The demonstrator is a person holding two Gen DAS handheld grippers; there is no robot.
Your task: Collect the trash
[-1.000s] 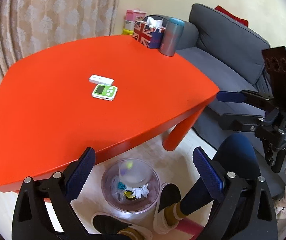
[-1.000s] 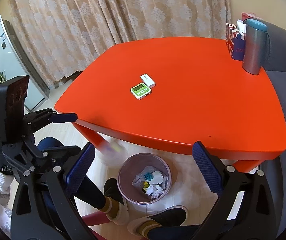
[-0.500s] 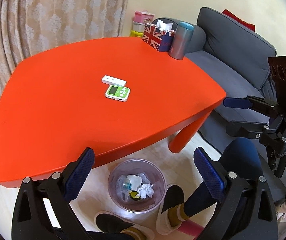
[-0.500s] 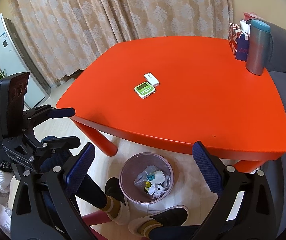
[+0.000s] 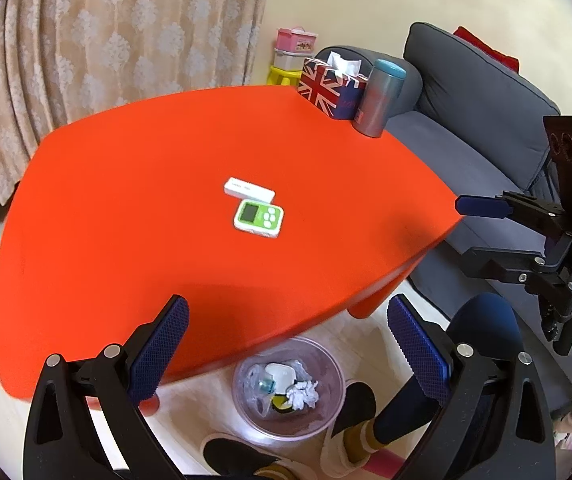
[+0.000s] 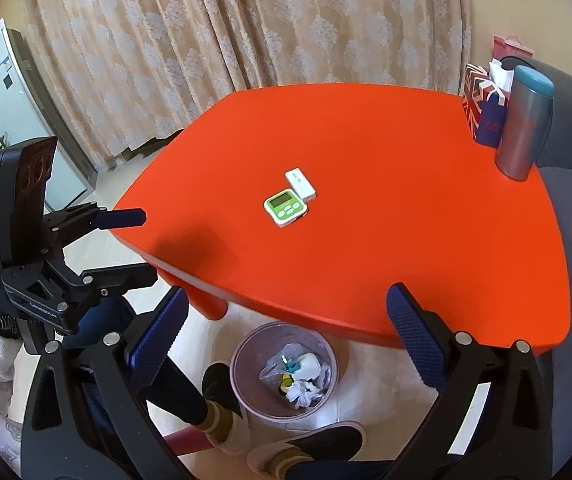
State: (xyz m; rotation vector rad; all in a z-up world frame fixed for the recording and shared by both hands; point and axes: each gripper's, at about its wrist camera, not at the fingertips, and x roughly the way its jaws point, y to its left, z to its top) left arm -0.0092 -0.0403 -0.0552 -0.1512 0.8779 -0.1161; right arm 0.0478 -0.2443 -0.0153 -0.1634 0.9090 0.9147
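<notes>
In the left wrist view, the left claw (image 5: 287, 344) is sitting at 6 o'clock with its two blue pads spread wide, and it is holding nothing. Its left pad is hanging over the near edge of the red bench (image 5: 126, 240). The trash bin (image 5: 246, 412) is standing on the floor at 6 o'clock, between the pads and partly under the bench edge. Crumpled white paper (image 5: 302, 393) and other bits of trash are lying inside it. A green timer (image 5: 259, 219) is lying near the middle of the bench, and a small white box (image 5: 249, 189) is lying just beside it at 12 o'clock. A flag tissue box (image 5: 330, 88) and a grey bottle (image 5: 379, 98) are standing side by side at 1 o'clock on the far edge. A grey sofa (image 5: 485, 92) is sitting at 2 o'clock. The right claw (image 5: 481, 232) is showing at 3 o'clock with its fingers apart and nothing between them.

In the right wrist view, the left claw (image 6: 134, 244) is showing at 9 o'clock, spread and holding nothing. The right claw (image 6: 287, 340) is sitting at 6 o'clock with its pads spread wide. The trash bin (image 6: 246, 344) is standing on the floor between those pads, with the person's feet beside it. The curtain (image 6: 246, 20) is hanging at 12 o'clock behind the bench.
</notes>
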